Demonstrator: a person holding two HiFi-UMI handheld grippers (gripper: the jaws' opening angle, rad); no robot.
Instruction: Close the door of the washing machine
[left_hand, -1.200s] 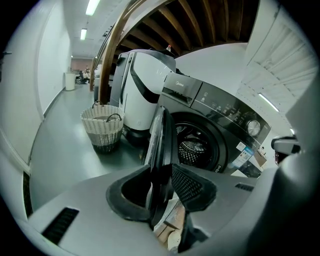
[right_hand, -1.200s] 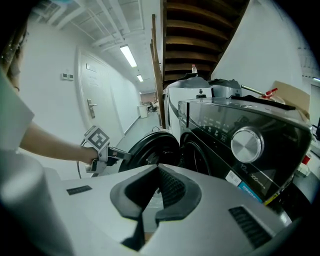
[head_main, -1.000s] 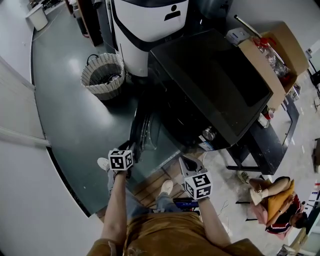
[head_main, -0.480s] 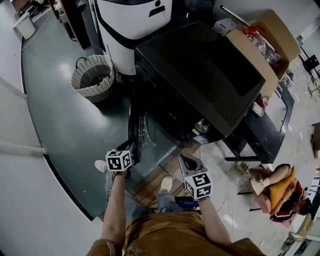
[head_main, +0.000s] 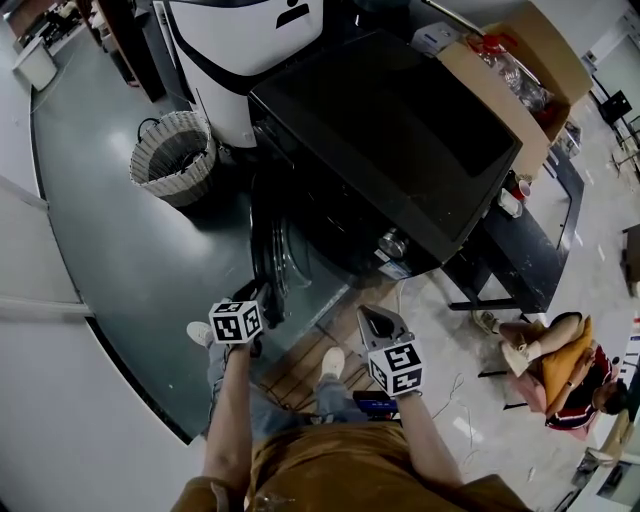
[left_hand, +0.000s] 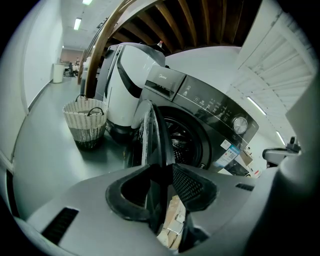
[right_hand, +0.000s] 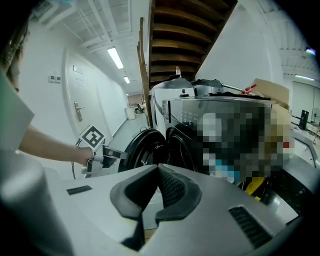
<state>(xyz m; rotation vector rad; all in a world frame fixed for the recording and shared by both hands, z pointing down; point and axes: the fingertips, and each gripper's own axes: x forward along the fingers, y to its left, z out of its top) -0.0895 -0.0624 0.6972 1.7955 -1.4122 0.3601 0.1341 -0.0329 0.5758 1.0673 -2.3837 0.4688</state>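
Observation:
The dark front-loading washing machine (head_main: 390, 130) stands ahead with its round door (head_main: 270, 250) swung out to the left. In the left gripper view the door's edge (left_hand: 155, 135) runs up from between my jaws, beside the drum opening (left_hand: 182, 142). My left gripper (head_main: 262, 300) (left_hand: 162, 175) is shut on that edge. The right gripper view shows the door (right_hand: 142, 147) with my left gripper (right_hand: 97, 150) at its rim. My right gripper (head_main: 378, 322) (right_hand: 157, 170) hangs in front of the machine, shut and holding nothing.
A wicker basket (head_main: 172, 158) (left_hand: 85, 120) sits on the grey floor left of the machine, beside a white appliance (head_main: 250, 40). An open cardboard box (head_main: 510, 60) stands at the machine's right. A person (head_main: 560, 360) sits on the floor at the right.
Both grippers have edged forward toward the machine. The left one keeps the door's edge between its jaws, and the door stands a little narrower in view.

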